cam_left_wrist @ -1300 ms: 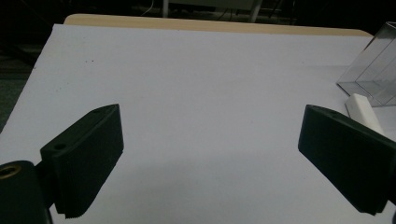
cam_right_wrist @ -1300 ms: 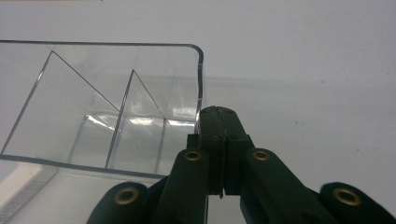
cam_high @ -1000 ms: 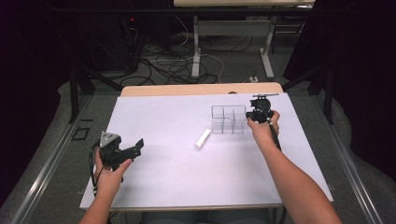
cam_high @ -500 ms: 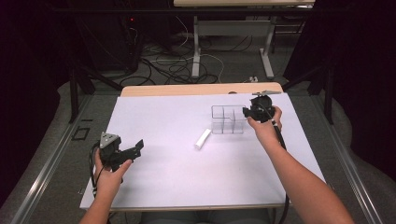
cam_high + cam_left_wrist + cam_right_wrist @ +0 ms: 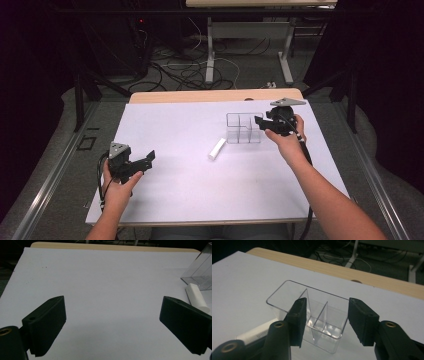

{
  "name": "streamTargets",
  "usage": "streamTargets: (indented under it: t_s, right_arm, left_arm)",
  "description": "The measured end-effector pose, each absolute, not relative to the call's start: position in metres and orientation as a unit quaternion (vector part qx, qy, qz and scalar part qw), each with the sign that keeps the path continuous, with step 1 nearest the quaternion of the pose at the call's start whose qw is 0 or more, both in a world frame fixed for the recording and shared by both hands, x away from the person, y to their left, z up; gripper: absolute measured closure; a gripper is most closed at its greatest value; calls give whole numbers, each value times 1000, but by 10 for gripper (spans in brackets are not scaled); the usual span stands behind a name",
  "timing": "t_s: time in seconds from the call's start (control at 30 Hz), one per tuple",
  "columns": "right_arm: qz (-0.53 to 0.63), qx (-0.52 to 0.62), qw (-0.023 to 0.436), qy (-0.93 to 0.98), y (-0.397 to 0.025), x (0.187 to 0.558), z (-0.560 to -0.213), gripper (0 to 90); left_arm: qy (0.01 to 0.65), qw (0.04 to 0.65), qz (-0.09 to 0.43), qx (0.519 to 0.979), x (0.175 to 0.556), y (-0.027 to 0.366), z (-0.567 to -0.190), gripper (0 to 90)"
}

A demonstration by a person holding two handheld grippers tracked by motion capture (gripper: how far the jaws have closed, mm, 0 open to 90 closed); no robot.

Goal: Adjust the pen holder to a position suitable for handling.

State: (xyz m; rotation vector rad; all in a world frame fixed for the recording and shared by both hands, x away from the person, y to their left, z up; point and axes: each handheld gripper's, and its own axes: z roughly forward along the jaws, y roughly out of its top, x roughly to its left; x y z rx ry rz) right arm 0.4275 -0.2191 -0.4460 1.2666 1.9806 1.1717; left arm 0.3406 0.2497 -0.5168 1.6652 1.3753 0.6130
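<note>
Seen from the high view, a white-topped table (image 5: 175, 200) carries a clear plastic divided box (image 5: 244, 128) near its far right corner, with a small white cylinder (image 5: 217, 148) lying flat just beside the box, toward the middle of the table. The right gripper (image 5: 261, 123) hovers at the box's right end with its jaws apart; the left gripper (image 5: 149, 157) is held low near the front left edge, well apart from both things. In the left gripper view, the left gripper (image 5: 112, 325) is released, its jaws spread wide over bare table, with the white cylinder (image 5: 196, 297) and a corner of the box (image 5: 200, 272) off at the right edge. In the right gripper view, the right gripper (image 5: 325, 320) is released and holds nothing; its two jaws stand on either side of the box (image 5: 312, 312), over its near end with the inner dividers, seemingly not touching it. The risk, as I judge it: the light, slick box could skid or tip if a jaw lands on a thin divider, or could knock the cylinder lying beside it.
</note>
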Motion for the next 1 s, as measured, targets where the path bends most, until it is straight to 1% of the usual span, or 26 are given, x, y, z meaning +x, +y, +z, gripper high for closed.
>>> streamTargets:
  t_s: [0.13, 0.17, 0.2, 0.23, 0.27, 0.33, 0.47, 0.5, 0.6, 0.7, 1.0]
  right_arm:
    - [445, 447, 258, 732, -222, 414, -448, 459]
    - [449, 442, 262, 731, -223, 410, -449, 444]
    - [457, 437, 262, 729, -224, 402, -453, 410]
    - [458, 437, 257, 730, -225, 398, -455, 389]
    - [458, 437, 257, 730, -225, 398, -455, 389]
    - [462, 438, 255, 728, -228, 390, -459, 329]
    - [475, 434, 241, 726, -235, 373, -471, 220]
    - [475, 434, 241, 726, -235, 373, -471, 220]
    - [468, 431, 243, 732, -238, 366, -480, 181]
    - [469, 435, 234, 732, -242, 361, -486, 162]
    - [468, 437, 244, 729, -248, 355, -493, 159]
  left_arm:
    - [551, 428, 243, 674, 342, 248, -518, 63]
    - [550, 426, 238, 677, 343, 247, -518, 53]
    - [550, 425, 238, 679, 343, 247, -518, 31]
    - [548, 425, 237, 681, 343, 246, -518, 27]
    - [545, 424, 236, 684, 343, 245, -518, 27]
    - [540, 425, 230, 690, 344, 243, -518, 2]
    - [528, 428, 220, 700, 345, 235, -517, 1]
    - [527, 428, 217, 702, 345, 232, -516, 1]
    - [515, 429, 217, 709, 347, 223, -514, 1]
    - [507, 427, 214, 718, 350, 212, -512, 2]
    - [470, 429, 204, 744, 360, 175, -504, 23]
